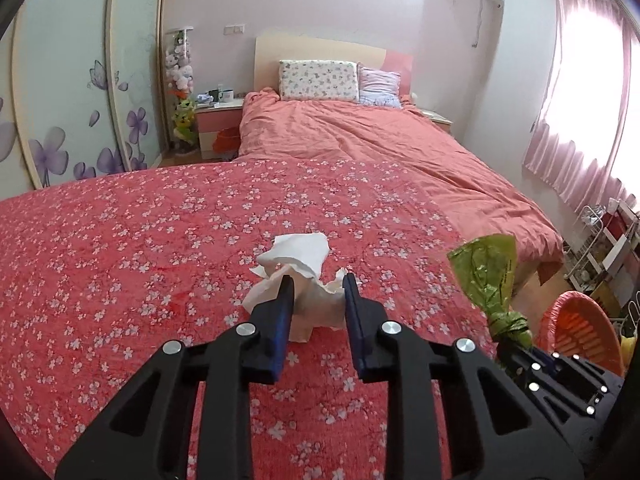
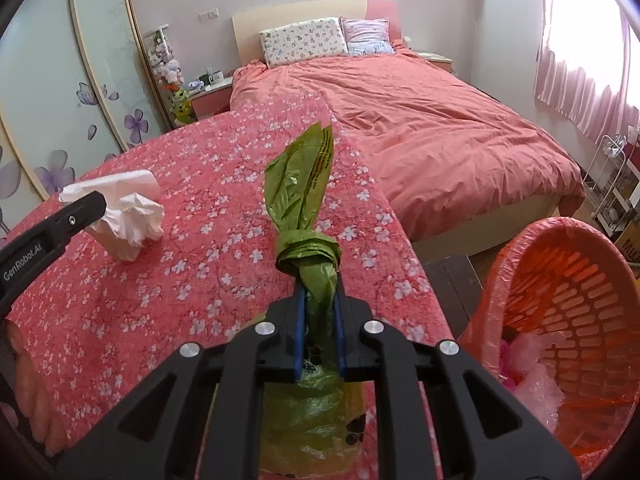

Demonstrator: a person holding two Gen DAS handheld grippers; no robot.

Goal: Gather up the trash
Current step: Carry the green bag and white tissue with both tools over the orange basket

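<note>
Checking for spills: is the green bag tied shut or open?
Tied shut: the green bag is knotted just above the right gripper clamping its neck.

A: The cloth (image 1: 120, 260) is red with small white blossoms; the tissue (image 1: 296, 256) white.

B: And the bag (image 2: 304, 196) is olive green with orange print. The basket (image 2: 576, 292) is orange.

A: The duvet (image 1: 380, 140) is plain salmon, the curtain (image 1: 580, 80) pink, the wardrobe (image 1: 80, 100) pale with purple flowers.

B: The fingers (image 1: 282, 320) are black, padded blue.
</note>
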